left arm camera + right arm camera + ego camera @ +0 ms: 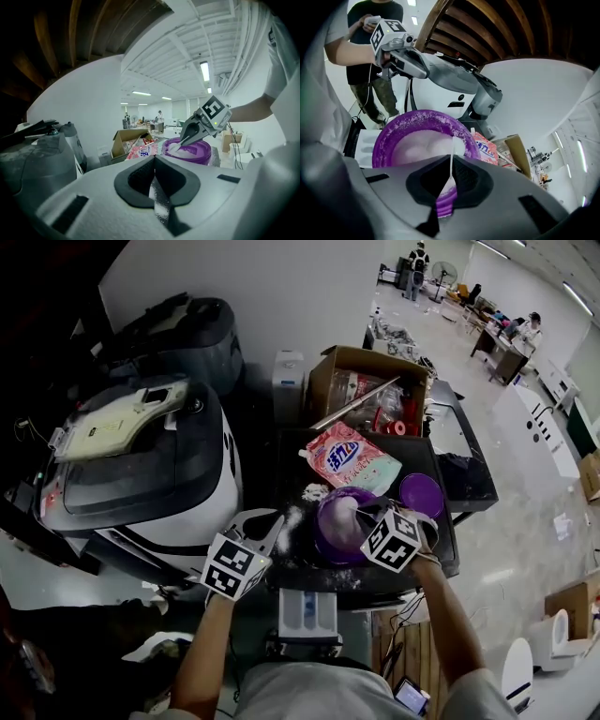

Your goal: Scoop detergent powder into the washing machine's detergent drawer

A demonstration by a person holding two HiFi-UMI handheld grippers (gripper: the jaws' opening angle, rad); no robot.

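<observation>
Right gripper (450,174) is clamped on the thin white spoon (452,150), whose tip is down in the powder (417,147) of the purple bowl (384,136); we read that as loading a scoop. Left gripper (154,183) is closed on nothing and sits lower left of the bowl, likely just out of the way. Detergent drawer (307,613) sits bottom centre, below the table (291,465) edge, so the carry is short. The dark table has some powder spilt on it. Pink detergent bag (349,460) and cardboard box (337,367) sit behind, with an open hall upper right.
</observation>
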